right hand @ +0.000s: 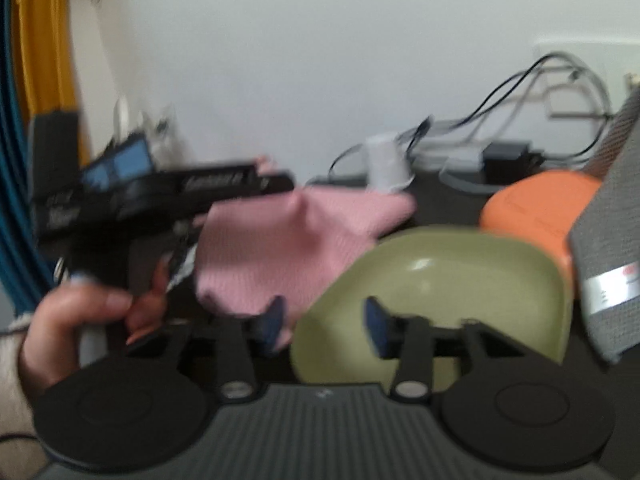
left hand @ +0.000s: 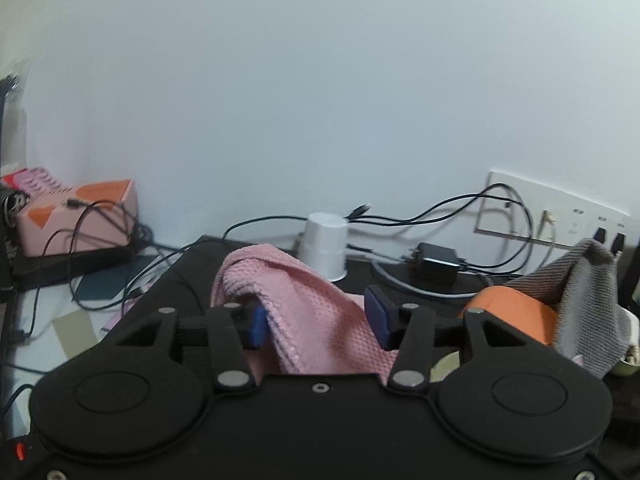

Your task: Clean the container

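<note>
Left gripper (left hand: 318, 322) astride pink cloth (left hand: 296, 304); green container (right hand: 436, 292) only right-view.

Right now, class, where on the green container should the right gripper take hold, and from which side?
Grip the near rim of the green container, coming from the camera side. It is tilted with its open mouth toward the right gripper, whose open jaws already straddle that thin wall. The far side is crowded by the orange container and grey cloth.

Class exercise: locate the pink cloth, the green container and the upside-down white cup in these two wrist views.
pink cloth (left hand: 304, 312): left wrist view, on its woven middle fold.
green container (right hand: 440, 280): right wrist view, on its inner wall.
white cup (left hand: 325, 246): left wrist view, on its side wall.
</note>
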